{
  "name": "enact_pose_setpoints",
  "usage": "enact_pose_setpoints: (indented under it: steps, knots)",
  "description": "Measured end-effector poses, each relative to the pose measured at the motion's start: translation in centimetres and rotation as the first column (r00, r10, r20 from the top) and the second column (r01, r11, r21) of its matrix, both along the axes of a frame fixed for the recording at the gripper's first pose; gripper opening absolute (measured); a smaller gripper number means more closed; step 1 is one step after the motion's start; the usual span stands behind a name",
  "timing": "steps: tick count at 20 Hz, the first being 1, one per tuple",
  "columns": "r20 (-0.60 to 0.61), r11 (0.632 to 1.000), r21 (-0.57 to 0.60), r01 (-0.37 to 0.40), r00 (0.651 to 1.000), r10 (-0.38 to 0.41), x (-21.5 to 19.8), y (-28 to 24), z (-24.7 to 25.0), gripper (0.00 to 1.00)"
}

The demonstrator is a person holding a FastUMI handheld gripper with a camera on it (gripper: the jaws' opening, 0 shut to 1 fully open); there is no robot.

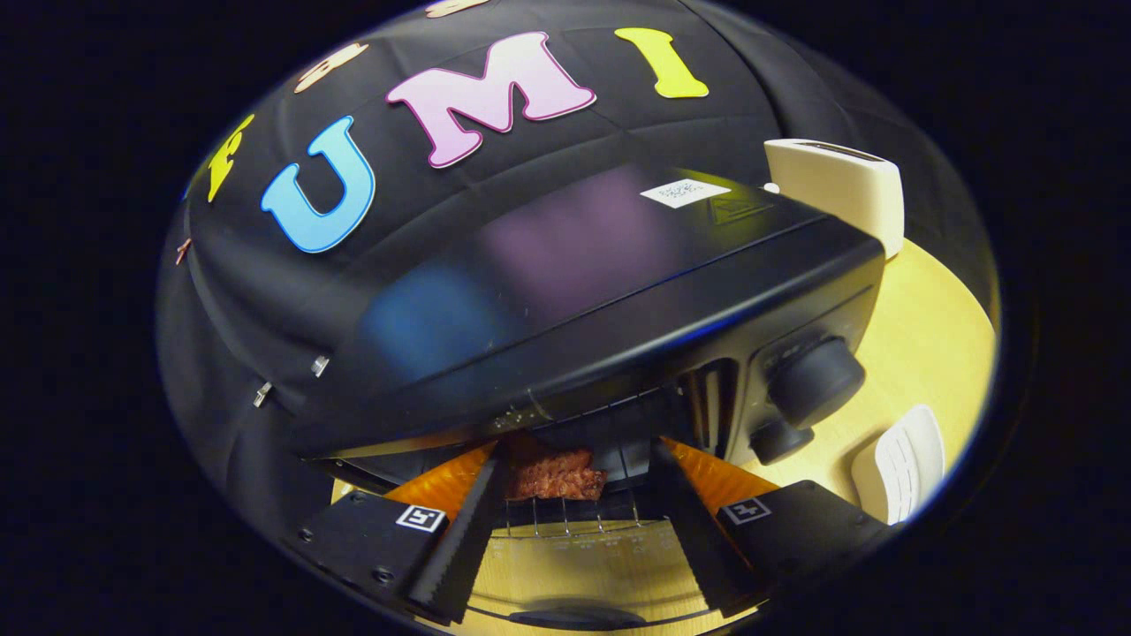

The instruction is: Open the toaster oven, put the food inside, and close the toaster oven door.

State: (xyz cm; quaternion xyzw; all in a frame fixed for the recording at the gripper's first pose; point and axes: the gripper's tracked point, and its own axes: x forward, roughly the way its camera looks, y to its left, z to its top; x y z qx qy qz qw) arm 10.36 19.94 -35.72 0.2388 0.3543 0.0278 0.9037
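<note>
Toaster oven (618, 291) — black, set on a pale wooden surface (928, 327), door let down and open below the fingers, two knobs (813, 380) on its front panel. Food (557, 473) — a brownish piece, seen resting on the wire rack (574, 521) just inside the opening, between and just ahead of the fingers. Gripper (579, 468) — fingers held apart, not pressed on the food. Step judged: placing finished or nearly so. Next move — fingers to be drawn back clear of the rack, the door then lifted shut.
</note>
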Motion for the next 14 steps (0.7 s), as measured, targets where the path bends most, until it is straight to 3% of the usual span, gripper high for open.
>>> enact_pose_setpoints:
  steps: [8, 14]
  knots:
    - [0.007, 0.997, -0.069, -0.045, 0.999, 0.046, -5.7, -1.5, 4.5, 0.98]
    - [-0.071, 0.979, -0.119, -0.166, 0.985, 0.158, -11.8, 0.1, 4.0, 0.98]
